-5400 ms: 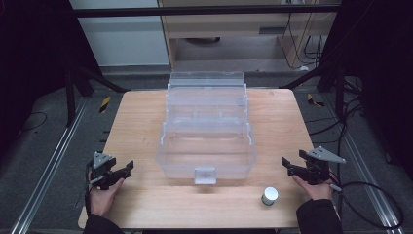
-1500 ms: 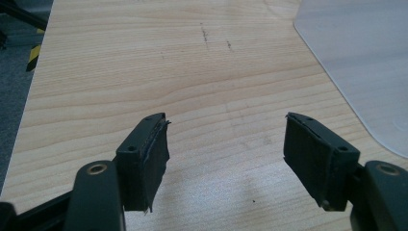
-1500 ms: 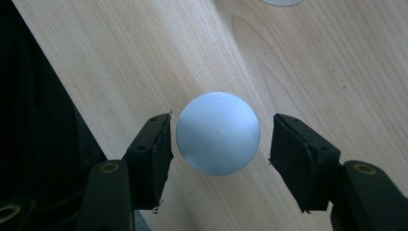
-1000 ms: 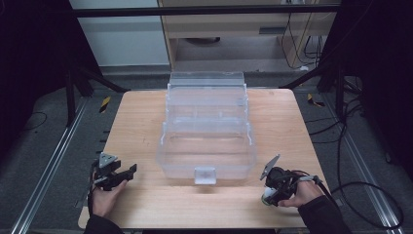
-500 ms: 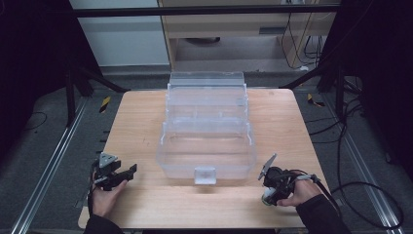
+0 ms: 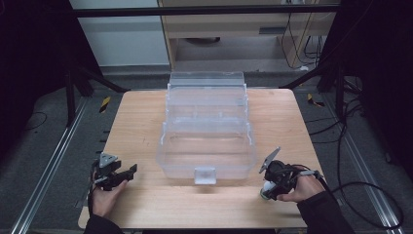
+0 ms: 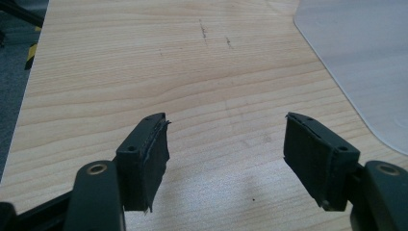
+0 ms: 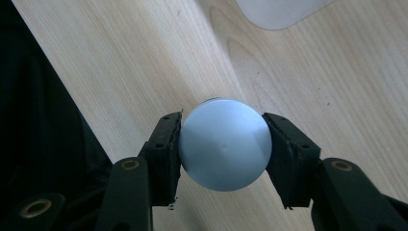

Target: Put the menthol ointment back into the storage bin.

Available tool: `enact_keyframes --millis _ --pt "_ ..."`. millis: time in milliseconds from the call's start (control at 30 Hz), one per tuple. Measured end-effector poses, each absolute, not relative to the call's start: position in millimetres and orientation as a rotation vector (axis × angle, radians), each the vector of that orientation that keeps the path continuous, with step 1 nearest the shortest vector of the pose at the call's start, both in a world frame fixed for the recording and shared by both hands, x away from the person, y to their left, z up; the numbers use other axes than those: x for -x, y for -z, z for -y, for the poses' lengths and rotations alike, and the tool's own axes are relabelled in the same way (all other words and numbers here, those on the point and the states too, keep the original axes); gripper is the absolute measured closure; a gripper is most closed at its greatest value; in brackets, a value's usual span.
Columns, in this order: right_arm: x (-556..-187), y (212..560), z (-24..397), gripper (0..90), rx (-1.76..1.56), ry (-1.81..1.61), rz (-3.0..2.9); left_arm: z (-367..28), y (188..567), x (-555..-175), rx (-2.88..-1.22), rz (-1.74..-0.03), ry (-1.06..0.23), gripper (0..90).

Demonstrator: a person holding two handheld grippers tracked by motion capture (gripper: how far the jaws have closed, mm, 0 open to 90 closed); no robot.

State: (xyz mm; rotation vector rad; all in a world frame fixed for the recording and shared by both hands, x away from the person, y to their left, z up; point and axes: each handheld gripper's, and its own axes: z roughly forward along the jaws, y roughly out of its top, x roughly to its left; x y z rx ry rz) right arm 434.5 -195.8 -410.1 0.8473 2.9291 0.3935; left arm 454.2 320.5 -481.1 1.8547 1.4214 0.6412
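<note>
I see my left claw (image 6: 127, 171) as matte black, topped by a grey three-cornered plate; its two jaws are blocky, faced with ribbed black pads (image 7: 154, 159) frayed at the edges, each arm set with a brass-coloured rivet; my right claw (image 6: 267, 187) is the same black build, a grey plate on top, brass rivets along its arms; a black cable trails from it; dark sleeves cover both forearms.

It looked like a lab recording station: a pale wooden bench (image 6: 146, 122) stood inside a black metal frame (image 6: 204, 9), with black cables (image 6: 350, 122) trailing over grey carpet (image 6: 44, 146).
</note>
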Motion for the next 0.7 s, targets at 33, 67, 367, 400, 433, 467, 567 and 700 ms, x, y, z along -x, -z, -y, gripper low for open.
enact_keyframes --millis 33,67,367,400,433,467,567,700 --pt "-435 410 196 50.3 -0.847 -0.393 -2.929 -320 481 -454 -1.855 -1.421 -0.641 31.9" --pt "-435 409 196 50.4 -0.849 -0.409 -2.925 -320 481 -454 -1.855 -1.423 -0.641 31.9" --pt "-438 391 197 50.4 -0.871 -0.451 -2.887 -319 482 -455 -1.858 -1.423 -0.64 31.9" --pt "-439 387 197 50.4 -0.873 -0.458 -2.88 -320 482 -455 -1.858 -1.426 -0.639 31.9" --pt "-439 386 197 50.4 -0.881 -0.462 -2.875 -320 482 -455 -1.858 -1.426 -0.639 31.9" --pt "-439 385 197 50.5 -0.883 -0.466 -2.874 -320 482 -455 -1.855 -1.428 -0.637 32.0" --pt "-440 381 197 50.5 -0.887 -0.474 -2.874 -320 482 -455 -1.854 -1.43 -0.639 32.0" --pt "-441 374 198 50.5 -0.893 -0.49 -2.865 -319 482 -455 -1.857 -1.428 -0.641 32.0"
